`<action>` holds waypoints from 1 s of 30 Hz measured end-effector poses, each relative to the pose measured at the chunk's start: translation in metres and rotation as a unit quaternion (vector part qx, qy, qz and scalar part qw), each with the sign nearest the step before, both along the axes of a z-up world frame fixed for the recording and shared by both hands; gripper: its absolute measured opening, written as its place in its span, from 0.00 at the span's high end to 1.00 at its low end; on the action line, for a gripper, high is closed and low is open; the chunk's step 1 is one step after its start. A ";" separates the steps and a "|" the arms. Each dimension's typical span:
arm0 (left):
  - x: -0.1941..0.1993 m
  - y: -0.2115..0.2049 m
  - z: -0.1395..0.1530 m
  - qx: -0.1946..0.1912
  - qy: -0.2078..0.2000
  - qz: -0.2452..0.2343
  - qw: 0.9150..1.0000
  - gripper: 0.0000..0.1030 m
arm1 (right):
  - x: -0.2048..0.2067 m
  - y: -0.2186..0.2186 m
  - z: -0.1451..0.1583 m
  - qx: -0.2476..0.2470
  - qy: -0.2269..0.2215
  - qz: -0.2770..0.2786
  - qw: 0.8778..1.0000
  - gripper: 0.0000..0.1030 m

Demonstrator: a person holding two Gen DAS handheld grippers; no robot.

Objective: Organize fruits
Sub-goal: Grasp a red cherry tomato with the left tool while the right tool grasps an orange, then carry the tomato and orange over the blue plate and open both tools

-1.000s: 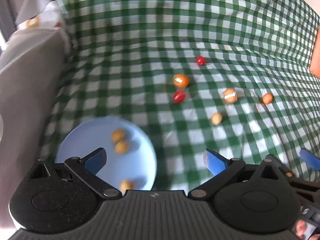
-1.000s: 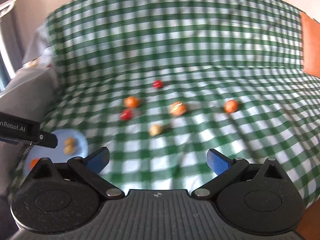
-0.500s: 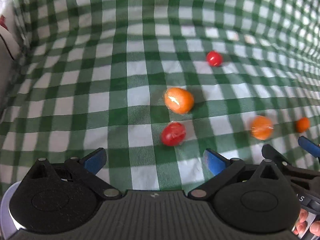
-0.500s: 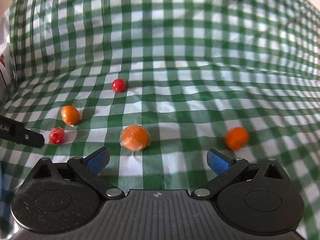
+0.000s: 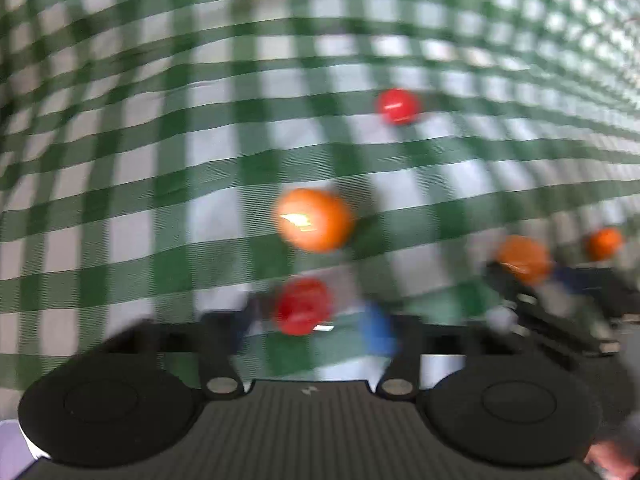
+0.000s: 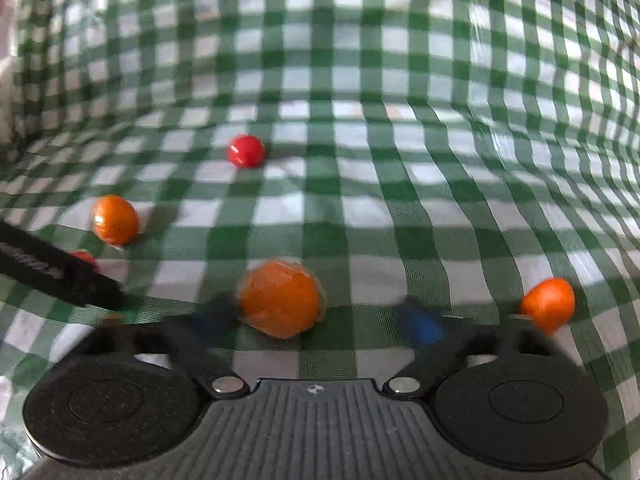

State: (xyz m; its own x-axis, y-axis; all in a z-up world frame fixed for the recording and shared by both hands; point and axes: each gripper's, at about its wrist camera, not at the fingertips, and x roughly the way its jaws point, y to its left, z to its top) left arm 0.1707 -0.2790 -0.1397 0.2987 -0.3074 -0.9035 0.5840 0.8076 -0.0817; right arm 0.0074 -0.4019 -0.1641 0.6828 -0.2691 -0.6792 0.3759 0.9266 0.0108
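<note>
Small fruits lie on a green checked cloth (image 5: 160,160). In the blurred left wrist view, my left gripper (image 5: 312,324) is low over the cloth, its jaws partly closed around a red fruit (image 5: 303,306) that sits between the blue pads. An orange fruit (image 5: 314,219) lies just beyond, another red fruit (image 5: 398,106) farther off. In the right wrist view, my right gripper (image 6: 316,322) has its jaws on both sides of a wrapped orange fruit (image 6: 282,298), with a gap on the right. It also shows in the left wrist view (image 5: 524,258).
Another orange fruit (image 6: 548,304) lies right of the right gripper, one (image 6: 115,219) at left and a red one (image 6: 245,151) farther back. The left gripper's black finger (image 6: 60,276) crosses the right wrist view's left edge. The cloth rises at the back.
Both grippers have moved forward and down to the fruits. Their jaws have narrowed, the left around the red fruit, the right around the wrapped orange one. The blue plate has left view.
</note>
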 end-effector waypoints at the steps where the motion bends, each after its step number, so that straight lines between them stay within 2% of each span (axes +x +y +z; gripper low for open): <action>1: 0.000 0.002 0.002 -0.016 0.009 0.000 1.000 0.68 | 0.000 0.002 0.001 -0.002 -0.001 0.005 1.000 0.61; 3: 0.000 0.004 0.002 -0.028 0.018 0.002 0.999 0.68 | 0.000 0.004 0.001 -0.003 0.000 0.002 1.000 0.62; 9: -0.016 0.013 0.011 -0.019 -0.012 -0.007 1.000 0.68 | -0.006 0.005 0.014 0.005 -0.008 -0.017 1.000 0.62; 13: -0.040 0.034 0.032 -0.026 -0.030 -0.004 0.999 0.68 | -0.025 0.013 0.037 -0.002 -0.024 -0.029 0.999 0.62; 17: -0.072 0.070 0.054 -0.034 -0.034 -0.001 0.999 0.68 | -0.051 0.033 0.067 0.012 -0.050 -0.031 0.998 0.62; 20: -0.097 0.098 0.073 -0.032 -0.041 -0.002 0.999 0.68 | -0.075 0.058 0.091 0.030 -0.061 -0.024 0.997 0.62; 24: -0.135 0.140 0.106 -0.033 -0.057 0.004 0.998 0.68 | -0.106 0.105 0.120 0.047 -0.066 0.015 0.997 0.62; 30: -0.182 0.207 0.144 -0.028 -0.081 0.036 0.996 0.68 | -0.146 0.174 0.155 0.070 -0.071 0.059 0.993 0.62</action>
